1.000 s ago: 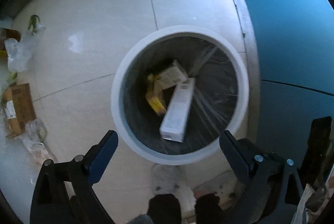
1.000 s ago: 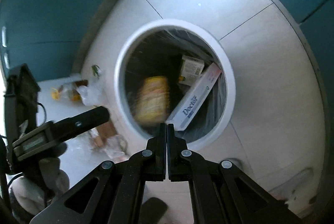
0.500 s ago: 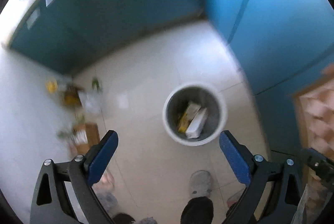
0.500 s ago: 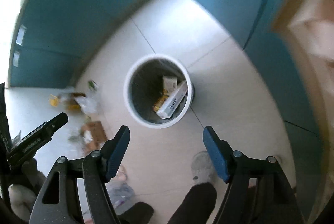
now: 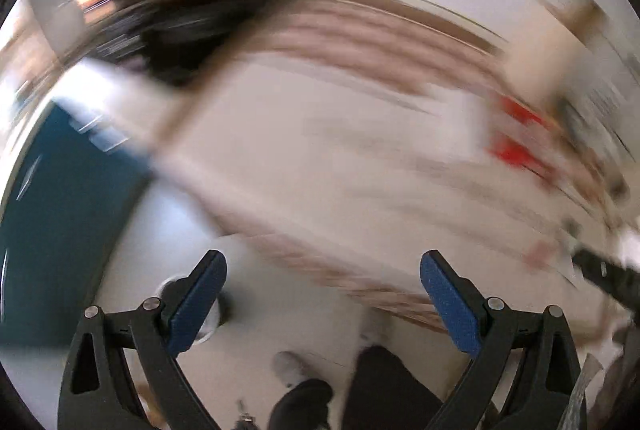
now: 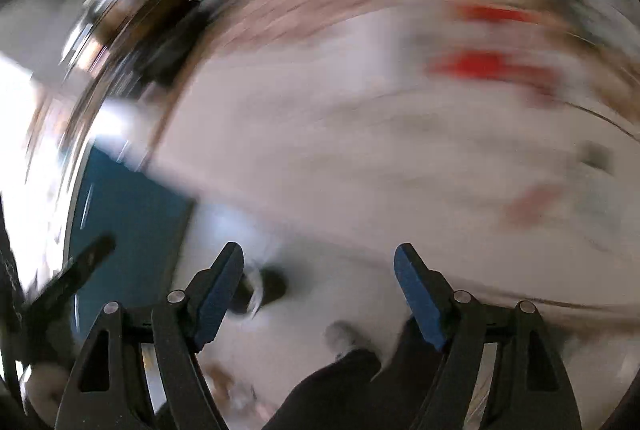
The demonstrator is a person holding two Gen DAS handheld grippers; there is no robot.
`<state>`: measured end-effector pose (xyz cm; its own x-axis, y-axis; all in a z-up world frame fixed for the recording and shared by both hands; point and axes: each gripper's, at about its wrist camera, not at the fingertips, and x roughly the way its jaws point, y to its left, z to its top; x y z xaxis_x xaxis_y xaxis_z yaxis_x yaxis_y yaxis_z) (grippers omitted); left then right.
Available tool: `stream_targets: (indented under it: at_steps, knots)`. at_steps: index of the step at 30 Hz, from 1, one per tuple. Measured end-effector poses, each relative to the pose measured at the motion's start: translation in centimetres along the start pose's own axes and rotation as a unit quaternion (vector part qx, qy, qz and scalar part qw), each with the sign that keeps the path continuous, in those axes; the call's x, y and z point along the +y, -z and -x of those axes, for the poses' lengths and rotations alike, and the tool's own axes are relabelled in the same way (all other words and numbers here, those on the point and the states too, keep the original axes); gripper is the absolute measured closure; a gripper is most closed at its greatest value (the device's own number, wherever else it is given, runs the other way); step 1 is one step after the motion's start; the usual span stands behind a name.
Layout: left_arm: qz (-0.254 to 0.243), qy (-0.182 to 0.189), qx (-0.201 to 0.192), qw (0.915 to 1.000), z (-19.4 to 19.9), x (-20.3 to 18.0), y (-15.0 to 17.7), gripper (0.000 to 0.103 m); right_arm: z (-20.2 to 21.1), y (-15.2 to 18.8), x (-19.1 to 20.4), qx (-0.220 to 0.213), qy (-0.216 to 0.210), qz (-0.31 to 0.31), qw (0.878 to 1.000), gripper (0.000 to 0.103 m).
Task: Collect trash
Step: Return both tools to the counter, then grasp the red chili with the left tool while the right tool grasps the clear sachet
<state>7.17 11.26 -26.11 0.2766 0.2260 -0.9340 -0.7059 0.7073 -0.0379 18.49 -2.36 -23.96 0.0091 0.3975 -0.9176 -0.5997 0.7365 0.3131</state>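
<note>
Trash is lost in blur; left hand-held gripper [image 5: 322, 294] gapes empty, right hand-held gripper [image 6: 319, 284] opening, nothing between its jaws.

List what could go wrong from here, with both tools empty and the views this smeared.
1. Both views are motion-blurred, so aiming at more trash now is guesswork.
2. The left tool and right tool hang above the person's shoes; a blind swing could hit a leg.

Both grippers, left [image 5: 323, 304] and right [image 6: 319, 294], have black skeletal linkages with silver screws and blue textured pads; below, blurred, the person wears what looks like dark trousers [image 5: 384, 386]
</note>
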Motion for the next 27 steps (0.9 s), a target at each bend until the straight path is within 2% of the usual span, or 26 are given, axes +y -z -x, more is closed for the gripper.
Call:
stream_targets:
  at_steps: [1, 2, 3, 4, 6, 7, 11, 12, 14, 15, 19, 21, 23, 26, 27]
  knots:
    - [-0.038, 0.038, 0.028, 0.9982, -1.6, -4.2, -0.9, 0.005, 1.4, -0.9, -3.6, -0.01, 0.011, -0.038, 0.999, 0.023]
    - [-0.064, 0.056, 0.047, 0.9953, -2.8, -7.2, -1.4, 0.007, 2.7, -1.9, -6.9, -0.019, 0.019, -0.075, 0.997, 0.023]
    - [-0.093, 0.077, 0.065, 0.9906, -4.0, -10.4, -1.8, 0.014, 4.0, -2.4, -10.8, -0.028, 0.028, -0.113, 0.993, 0.023]
    - [-0.129, 0.088, 0.087, 0.9839, -5.6, -13.9, -1.9, 0.032, 5.1, -2.5, -14.7, -0.034, 0.038, -0.149, 0.988, 0.023]
    - [-0.184, 0.087, 0.118, 0.9719, -8.1, -18.8, -1.8, 0.048, 6.0, -2.0, -20.5, -0.039, 0.05, -0.201, 0.977, 0.023]
    - [-0.202, 0.086, 0.129, 0.967, -9.1, -20.5, -1.6, 0.052, 6.3, -1.5, -23.5, -0.039, 0.048, -0.23, 0.971, 0.023]
    - [-0.256, 0.066, 0.169, 0.9493, -12.3, -26.2, -0.4, 0.057, 5.9, 0.6, -30.0, -0.033, 0.037, -0.286, 0.957, 0.023]
    - [-0.26, 0.059, 0.175, 0.9479, -12.7, -26.6, -0.2, 0.07, 5.7, 1.0, -31.2, -0.032, 0.034, -0.291, 0.956, 0.023]
    - [-0.257, 0.053, 0.172, 0.9494, -12.8, -27.0, -0.4, 0.083, 5.5, 1.8, -32.6, -0.032, 0.022, -0.304, 0.952, 0.023]
    - [-0.254, 0.051, 0.174, 0.9501, -12.9, -27.0, -0.6, 0.097, 5.1, 2.0, -32.6, -0.033, 0.017, -0.306, 0.951, 0.023]
    - [-0.204, 0.017, 0.154, 0.9666, -12.8, -25.5, -1.6, 0.097, 3.8, 1.6, -32.4, -0.031, 0.0, -0.285, 0.958, 0.023]
    - [-0.16, -0.004, 0.141, 0.9769, -12.4, -23.4, -2.0, 0.097, 2.9, 0.7, -31.4, -0.029, -0.005, -0.263, 0.964, 0.023]
    - [-0.123, -0.007, 0.142, 0.9821, -12.2, -21.5, -2.0, 0.097, 1.7, -0.3, -30.4, -0.027, 0.004, -0.241, 0.97, 0.023]
    - [-0.099, -0.001, 0.143, 0.9848, -12.1, -20.2, -2.0, 0.096, -0.9, -1.9, -28.7, -0.016, 0.028, -0.205, 0.978, 0.023]
    - [-0.096, -0.002, 0.143, 0.985, -12.1, -20.0, -2.0, 0.096, -1.7, -2.3, -28.1, -0.01, 0.04, -0.196, 0.98, 0.012]
